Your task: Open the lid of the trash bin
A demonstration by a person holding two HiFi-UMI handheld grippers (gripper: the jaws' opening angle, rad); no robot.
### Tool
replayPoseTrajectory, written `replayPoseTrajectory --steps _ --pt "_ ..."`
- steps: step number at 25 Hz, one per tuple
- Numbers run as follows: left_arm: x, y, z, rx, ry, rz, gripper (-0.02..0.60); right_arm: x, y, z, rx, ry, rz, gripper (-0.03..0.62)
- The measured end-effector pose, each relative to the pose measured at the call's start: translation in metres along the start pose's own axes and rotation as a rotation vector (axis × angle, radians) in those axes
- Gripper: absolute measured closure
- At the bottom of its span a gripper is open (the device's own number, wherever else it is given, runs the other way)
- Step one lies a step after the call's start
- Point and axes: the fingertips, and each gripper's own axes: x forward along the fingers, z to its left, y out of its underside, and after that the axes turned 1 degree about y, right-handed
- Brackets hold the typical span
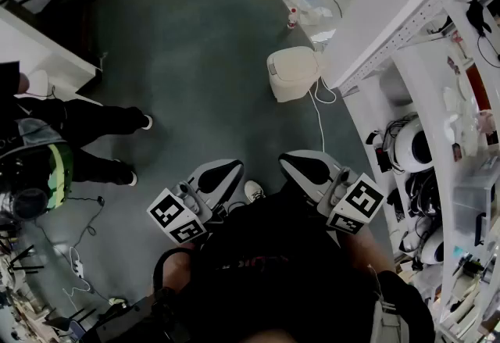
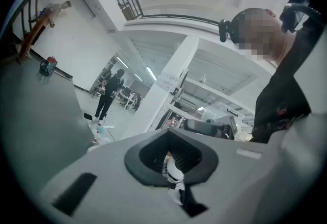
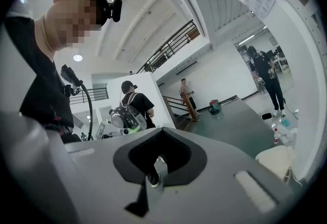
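My left gripper (image 1: 226, 171) and right gripper (image 1: 301, 164) have their jaws pressed together, empty, well apart from the cream plastic trash bin (image 1: 293, 73), whose lid is down.

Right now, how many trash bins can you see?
1. The cream trash bin stands on the grey floor beside the white pillar. Others may be hidden.

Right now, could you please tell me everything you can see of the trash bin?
The trash bin is a cream, plastic-looking box with rounded corners, its lid shut. It stands upright on the grey floor, beside the foot of the white pillar, with a white cable trailing beside it. The left tool and right tool hang well clear.
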Motion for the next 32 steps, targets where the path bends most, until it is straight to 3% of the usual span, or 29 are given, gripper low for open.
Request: replayPoseTrajectory --steps 18,24,32 --pt "0.009 0.009 -0.015 0.000 0.017 0.022 0.577 -0.023 -0.002 -0.004 0.021 0.028 -0.033 0.586" --pt "0.009 0.012 -0.016 0.064 0.006 0.047 0.577 -0.023 -0.004 -0.005 0.020 0.033 -0.036 0.586" --pt "0.004 0.012 -0.011 0.032 0.003 0.030 0.577 -0.019 -0.005 -0.006 0.023 0.045 -0.024 0.586"
